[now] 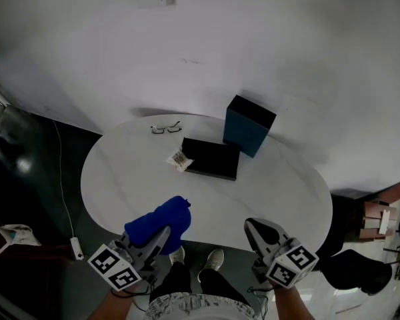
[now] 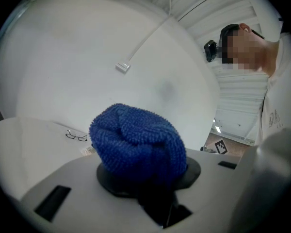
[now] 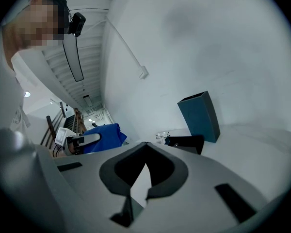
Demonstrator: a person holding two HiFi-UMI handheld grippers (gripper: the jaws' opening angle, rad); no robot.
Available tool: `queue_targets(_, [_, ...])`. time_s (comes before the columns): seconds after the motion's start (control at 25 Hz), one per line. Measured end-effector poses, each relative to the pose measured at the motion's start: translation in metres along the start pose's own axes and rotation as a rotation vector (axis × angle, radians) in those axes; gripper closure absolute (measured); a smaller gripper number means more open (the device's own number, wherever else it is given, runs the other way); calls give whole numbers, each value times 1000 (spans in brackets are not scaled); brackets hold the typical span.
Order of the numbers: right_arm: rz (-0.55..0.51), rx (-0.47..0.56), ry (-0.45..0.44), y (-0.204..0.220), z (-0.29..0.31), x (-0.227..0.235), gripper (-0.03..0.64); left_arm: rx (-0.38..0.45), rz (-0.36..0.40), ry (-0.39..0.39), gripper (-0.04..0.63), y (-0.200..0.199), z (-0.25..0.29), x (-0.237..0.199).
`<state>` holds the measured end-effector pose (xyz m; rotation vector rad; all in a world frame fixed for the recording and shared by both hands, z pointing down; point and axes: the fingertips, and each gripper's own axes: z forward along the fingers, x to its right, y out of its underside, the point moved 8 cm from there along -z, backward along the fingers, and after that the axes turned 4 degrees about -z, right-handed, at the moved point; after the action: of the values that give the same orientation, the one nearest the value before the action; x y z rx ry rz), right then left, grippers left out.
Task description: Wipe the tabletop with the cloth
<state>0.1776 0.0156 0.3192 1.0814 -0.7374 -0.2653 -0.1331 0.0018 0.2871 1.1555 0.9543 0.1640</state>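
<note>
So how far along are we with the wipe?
Done: the blue cloth is gripped in the left tool. In hand: it's bunched over the tabletop's near edge; contact can't be judged. Left: the wiping itself, with glasses, a black case and a teal box on the far half. The right tool holds nothing.

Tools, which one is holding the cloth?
The left tool, shut on the bunched blue cloth; the right tool has its jaws together on nothing.
</note>
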Motion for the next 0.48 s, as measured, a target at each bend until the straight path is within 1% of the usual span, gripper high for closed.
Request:
queue_targets(0.24, [13, -28, 39, 8, 19, -1, 609, -45, -28, 0, 465, 5, 8, -39])
queue_targets(0.48, [31, -70, 83, 23, 57, -15, 609, -107, -60, 21, 465, 10, 15, -93])
